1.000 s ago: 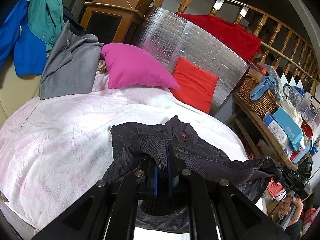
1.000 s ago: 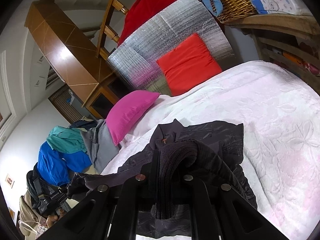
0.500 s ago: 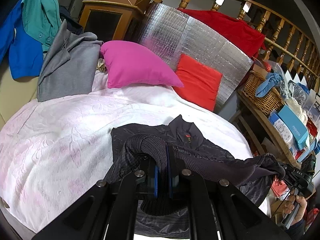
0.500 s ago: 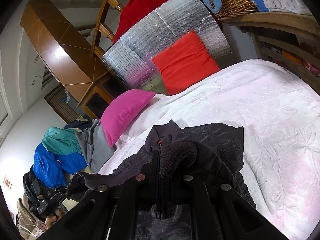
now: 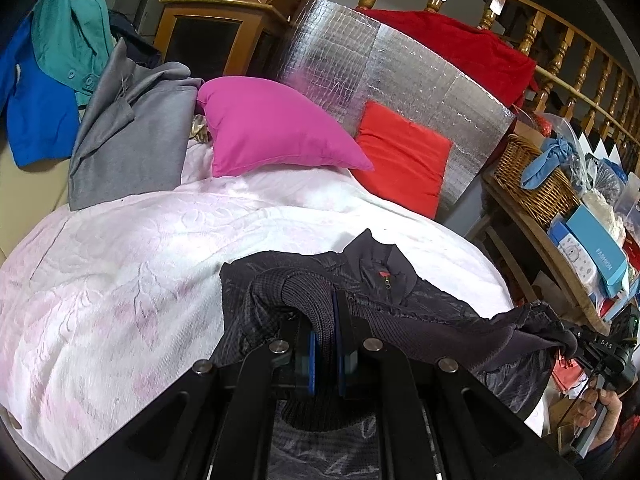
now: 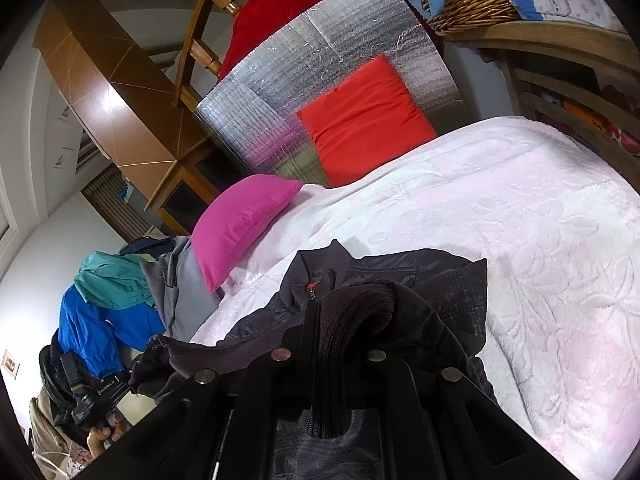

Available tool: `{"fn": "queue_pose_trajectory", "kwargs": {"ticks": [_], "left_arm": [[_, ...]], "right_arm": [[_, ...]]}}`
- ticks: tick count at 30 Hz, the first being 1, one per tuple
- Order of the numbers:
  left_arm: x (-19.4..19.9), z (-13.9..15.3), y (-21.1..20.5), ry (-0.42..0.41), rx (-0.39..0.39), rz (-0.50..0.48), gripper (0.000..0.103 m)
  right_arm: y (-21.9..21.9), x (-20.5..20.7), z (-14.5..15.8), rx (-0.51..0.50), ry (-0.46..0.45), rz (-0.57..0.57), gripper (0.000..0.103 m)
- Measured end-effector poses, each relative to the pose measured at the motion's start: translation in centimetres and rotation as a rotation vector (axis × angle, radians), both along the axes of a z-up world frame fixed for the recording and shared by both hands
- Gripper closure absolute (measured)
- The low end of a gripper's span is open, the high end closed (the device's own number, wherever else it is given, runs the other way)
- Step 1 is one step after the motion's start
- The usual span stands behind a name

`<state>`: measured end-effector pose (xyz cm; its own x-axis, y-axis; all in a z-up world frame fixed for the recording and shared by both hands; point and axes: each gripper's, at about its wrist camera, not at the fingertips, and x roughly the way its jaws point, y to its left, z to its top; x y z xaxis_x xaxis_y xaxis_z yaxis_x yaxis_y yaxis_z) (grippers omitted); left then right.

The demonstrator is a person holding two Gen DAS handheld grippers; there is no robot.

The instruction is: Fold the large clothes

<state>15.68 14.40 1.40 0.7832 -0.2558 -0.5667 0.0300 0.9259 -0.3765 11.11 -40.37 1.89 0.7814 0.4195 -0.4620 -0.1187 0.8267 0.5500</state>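
A dark quilted jacket lies on the pink-white bedspread, its collar and red zip pull pointing toward the pillows. My left gripper is shut on the jacket's ribbed knit hem, which bunches over the blue pads. Off to the right, my right gripper holds the other end of the hem, stretched taut above the jacket body. In the right wrist view, the right gripper is shut on the ribbed hem, over the jacket. The left gripper shows at lower left with fabric in it.
A magenta pillow and a red cushion lean on a silver foil panel at the head of the bed. Grey, teal and blue garments pile at left. A shelf with a wicker basket stands at right.
Both grippers have carried the hem a little toward the pillows, over the jacket body toward its collar. Both grips are unchanged.
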Motion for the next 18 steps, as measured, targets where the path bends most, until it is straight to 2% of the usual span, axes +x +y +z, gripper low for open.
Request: {"fn": "queue_pose_trajectory", "kwargs": {"ticks": [18], "left_arm": [[2.6,-1.0,-0.4,0.038,0.022,0.006,0.095]], "right_arm": [[0.2,3.2,-1.1,-0.011,0.045,-0.006,0.095]]}}
